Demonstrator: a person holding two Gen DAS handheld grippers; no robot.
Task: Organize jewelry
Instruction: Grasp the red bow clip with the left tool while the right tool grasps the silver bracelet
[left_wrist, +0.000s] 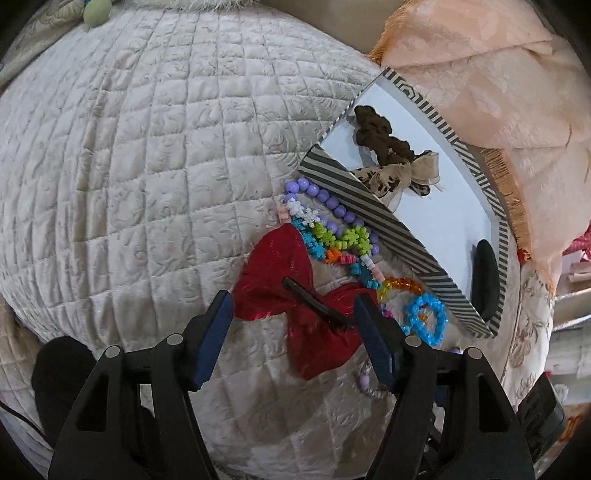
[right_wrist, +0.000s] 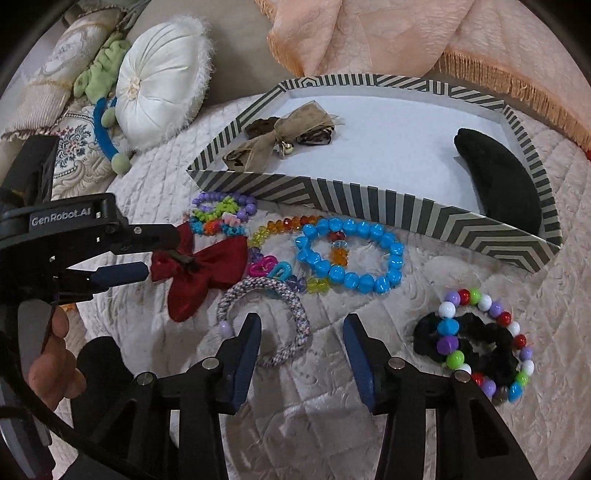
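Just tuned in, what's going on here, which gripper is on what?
A person is sorting hair pieces and bracelets from a quilted bed into the striped box. The left gripper, jaws wide open, straddles the red bow clip without pinching it. The right gripper, also open, hovers over the speckled rope bracelet, holding nothing. The box holds a beige bow, a brown scrunchie and a black velvet piece. The blue bead bracelet and others lie outside.

Open quilt (left_wrist: 129, 184) lies left of the striped tray (right_wrist: 332, 194) and bracelet clutter.
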